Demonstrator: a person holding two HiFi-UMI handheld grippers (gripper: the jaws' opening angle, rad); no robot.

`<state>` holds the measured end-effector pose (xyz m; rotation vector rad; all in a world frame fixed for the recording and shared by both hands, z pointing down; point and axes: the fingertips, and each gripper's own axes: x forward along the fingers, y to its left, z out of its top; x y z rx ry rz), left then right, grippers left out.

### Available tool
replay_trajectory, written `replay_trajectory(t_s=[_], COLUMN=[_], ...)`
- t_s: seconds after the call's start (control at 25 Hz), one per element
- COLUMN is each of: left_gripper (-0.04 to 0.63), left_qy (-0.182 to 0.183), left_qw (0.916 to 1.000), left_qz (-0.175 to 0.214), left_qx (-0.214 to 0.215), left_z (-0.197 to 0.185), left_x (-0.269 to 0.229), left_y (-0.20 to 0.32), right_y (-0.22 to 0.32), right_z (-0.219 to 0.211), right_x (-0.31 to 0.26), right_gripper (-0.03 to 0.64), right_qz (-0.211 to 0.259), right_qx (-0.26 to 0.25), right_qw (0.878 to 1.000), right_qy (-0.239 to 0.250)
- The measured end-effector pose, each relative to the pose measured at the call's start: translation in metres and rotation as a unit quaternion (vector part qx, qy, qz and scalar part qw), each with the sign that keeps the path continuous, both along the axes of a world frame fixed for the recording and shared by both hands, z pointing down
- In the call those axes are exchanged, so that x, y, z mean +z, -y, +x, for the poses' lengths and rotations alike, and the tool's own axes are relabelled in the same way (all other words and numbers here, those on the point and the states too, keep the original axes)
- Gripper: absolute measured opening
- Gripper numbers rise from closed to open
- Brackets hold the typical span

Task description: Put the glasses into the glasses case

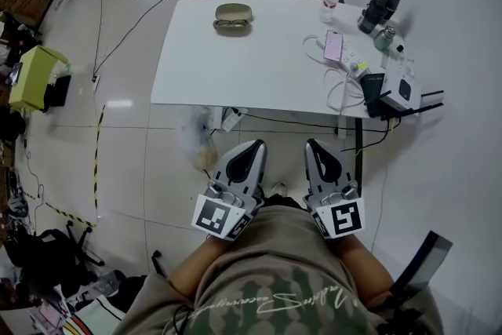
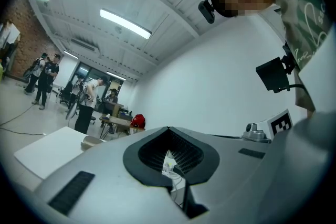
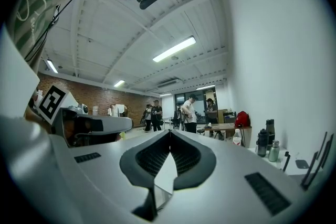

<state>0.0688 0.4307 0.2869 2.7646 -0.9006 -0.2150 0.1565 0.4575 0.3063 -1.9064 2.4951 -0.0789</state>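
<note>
The glasses (image 1: 232,26) lay at the far end of the counter (image 1: 251,74), just in front of the glasses case (image 1: 233,11), close enough that I could not tell whether they touched. The case was a pale oval shell; from where I stood I could not make out whether its lid was up. I judged the glasses light, thin-framed and easy to bend or scratch, with lenses that would slip under hard pads. The bridge or a temple near the hinge seemed the safest place to take hold, with a gentle squeeze. The case looked stiff and light, likely to slide on the smooth top unless steadied.

Both tools were low at my waist, well short of the counter. My left gripper (image 1: 251,147) had its jaw tips pressed together with nothing between them, only the hollow behind the tips showing through. My right gripper (image 1: 317,145) was the same, tips met and empty.

The counter was a plain white top, bare in the middle. Along its right edge sat a pink phone (image 1: 334,45), a white power strip (image 1: 354,63) with trailing cable, a water bottle (image 1: 330,2) and a dark flask (image 1: 380,8). Around it ran a glossy pale floor (image 1: 125,145) with cables across it, and people stood at the room's far side by a brick wall.
</note>
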Motion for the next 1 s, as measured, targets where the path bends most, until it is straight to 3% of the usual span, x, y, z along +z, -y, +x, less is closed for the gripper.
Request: replay_trajectory(t_s=[0.2, 0.6, 1.0], left_gripper=[0.000, 0.000, 0.000], left_qy=[0.028, 0.008, 0.040], left_qw=[0.9996, 0.9997, 0.9990], left_qz=[0.002, 0.015, -0.005], left_qx=[0.007, 0.015, 0.022], left_z=[0.007, 0.021, 0.025], left_x=[0.012, 0.003, 0.016], left_y=[-0.007, -0.011, -0.018], right_y=[-0.005, -0.014, -0.023], right_z=[0.001, 0.017, 0.020], right_x=[0.001, -0.003, 0.002], right_gripper=[0.012, 0.012, 0.011], right_qz=[0.001, 0.001, -0.007], right_qx=[0.003, 0.022, 0.024], right_qw=[1.000, 1.000, 1.000], right_qy=[0.007, -0.006, -0.011])
